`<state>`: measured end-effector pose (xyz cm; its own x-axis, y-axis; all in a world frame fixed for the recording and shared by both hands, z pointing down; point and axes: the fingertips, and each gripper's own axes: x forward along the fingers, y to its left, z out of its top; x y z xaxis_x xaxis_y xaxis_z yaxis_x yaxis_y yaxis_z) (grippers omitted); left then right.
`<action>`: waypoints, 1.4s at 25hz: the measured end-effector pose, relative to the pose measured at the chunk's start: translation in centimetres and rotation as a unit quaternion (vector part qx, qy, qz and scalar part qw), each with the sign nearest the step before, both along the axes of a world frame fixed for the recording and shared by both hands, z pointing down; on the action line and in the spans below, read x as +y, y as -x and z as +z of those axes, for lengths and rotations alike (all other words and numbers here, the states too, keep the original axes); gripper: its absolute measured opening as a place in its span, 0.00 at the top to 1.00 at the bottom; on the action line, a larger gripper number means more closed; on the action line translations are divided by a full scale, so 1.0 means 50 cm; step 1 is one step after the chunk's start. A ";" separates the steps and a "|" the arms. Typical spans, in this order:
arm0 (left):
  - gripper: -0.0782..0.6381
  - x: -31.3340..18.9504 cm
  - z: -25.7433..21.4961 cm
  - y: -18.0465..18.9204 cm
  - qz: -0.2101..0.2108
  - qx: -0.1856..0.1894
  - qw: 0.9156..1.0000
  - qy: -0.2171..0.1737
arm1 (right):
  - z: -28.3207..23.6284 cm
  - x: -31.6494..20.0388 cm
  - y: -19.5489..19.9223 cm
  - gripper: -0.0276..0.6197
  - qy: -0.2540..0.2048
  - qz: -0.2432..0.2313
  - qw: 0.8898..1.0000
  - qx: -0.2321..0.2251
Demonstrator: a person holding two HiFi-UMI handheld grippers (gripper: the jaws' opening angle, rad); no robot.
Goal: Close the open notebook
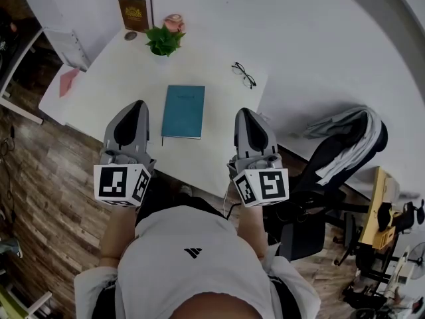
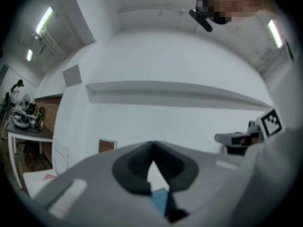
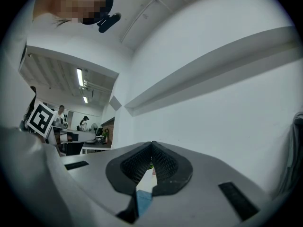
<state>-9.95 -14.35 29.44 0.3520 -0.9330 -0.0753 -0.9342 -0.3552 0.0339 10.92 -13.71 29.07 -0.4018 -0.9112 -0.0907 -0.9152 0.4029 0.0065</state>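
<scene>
The teal notebook (image 1: 183, 111) is lying closed on the table (image 1: 113, 78). The left gripper (image 1: 137, 105) and right gripper (image 1: 244, 112) are hovering either side of it, jaws pressed together, empty.

- An office-cum-lab workspace here: a white desk (image 1: 126, 85) on a wood-plank floor (image 1: 46, 178).
- On the desk sit a notebook (image 1: 183, 110), a hardback book (image 1: 135, 12), glasses (image 1: 244, 75) and a small potted plant (image 1: 163, 40).
- Beside the desk there's a black swivel chair (image 1: 309, 205), with a grey garment (image 1: 352, 135) draped over its back.
- Tube lights (image 2: 43, 20) run overhead, with a cluttered workbench (image 2: 23, 122) farther off and people (image 3: 60, 111) at another counter.
</scene>
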 end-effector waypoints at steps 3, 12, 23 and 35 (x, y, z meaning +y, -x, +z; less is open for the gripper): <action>0.88 0.007 -0.011 -0.001 0.000 -0.002 1.000 -0.012 | -0.003 0.006 -0.003 0.96 -0.003 0.003 1.000 0.000; 0.88 0.016 -0.020 -0.009 0.001 -0.005 1.000 -0.025 | -0.010 0.020 -0.010 0.96 -0.015 0.012 1.000 0.017; 0.88 0.023 -0.007 -0.013 0.003 -0.011 1.000 -0.023 | -0.003 0.027 -0.010 0.96 -0.012 0.012 1.000 0.011; 0.88 0.025 0.003 -0.011 0.000 -0.012 1.000 -0.015 | 0.003 0.030 -0.007 0.96 -0.008 0.010 1.000 0.010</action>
